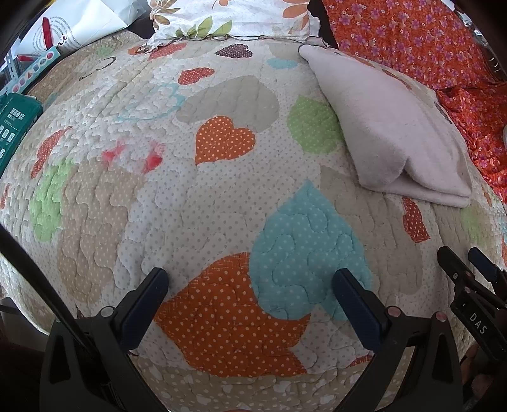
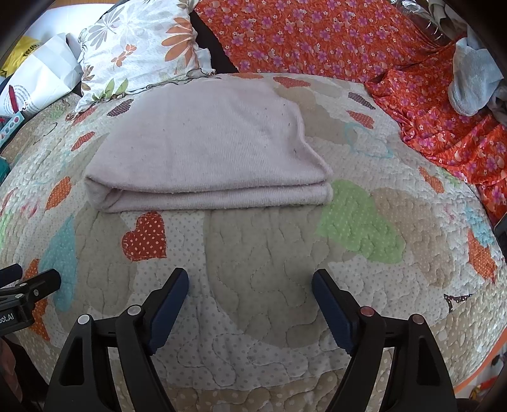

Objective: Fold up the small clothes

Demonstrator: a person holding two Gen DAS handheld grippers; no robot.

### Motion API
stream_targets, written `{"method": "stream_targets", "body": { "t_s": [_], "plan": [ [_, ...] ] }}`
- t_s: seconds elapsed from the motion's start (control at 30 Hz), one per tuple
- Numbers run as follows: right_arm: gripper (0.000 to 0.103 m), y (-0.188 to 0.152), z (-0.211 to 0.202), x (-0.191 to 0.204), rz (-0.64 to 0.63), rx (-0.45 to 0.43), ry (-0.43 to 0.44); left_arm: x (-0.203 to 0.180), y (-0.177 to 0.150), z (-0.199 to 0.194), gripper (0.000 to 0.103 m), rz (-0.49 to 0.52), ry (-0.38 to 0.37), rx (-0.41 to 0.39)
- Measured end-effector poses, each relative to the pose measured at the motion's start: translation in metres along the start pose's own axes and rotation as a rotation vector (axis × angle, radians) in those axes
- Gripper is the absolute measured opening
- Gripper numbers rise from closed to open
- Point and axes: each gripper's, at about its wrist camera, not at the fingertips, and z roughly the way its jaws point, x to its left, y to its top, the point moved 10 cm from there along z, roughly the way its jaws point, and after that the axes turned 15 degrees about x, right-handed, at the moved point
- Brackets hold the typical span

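Observation:
A pale pink garment lies folded into a flat rectangle on the heart-patterned quilt. It also shows in the left wrist view at the upper right. My right gripper is open and empty, hovering over the quilt just in front of the garment's folded edge. My left gripper is open and empty over bare quilt, well to the left of the garment. The right gripper's tips show at the right edge of the left wrist view.
A floral pillow lies behind the garment. An orange flowered cloth covers the back and right. A grey-blue fleece item sits at the far right. A white bag and a green box stand at the left.

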Motion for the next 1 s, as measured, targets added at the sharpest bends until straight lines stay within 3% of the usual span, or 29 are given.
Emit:
{"method": "stream_targets", "body": {
  "t_s": [1.0],
  "plan": [
    [0.085,0.0012,-0.0002,0.0005,-0.004,0.001,-0.003,-0.0021,-0.0025,-0.0023,0.103,-0.009,-0.003,-0.007]
  ]
}}
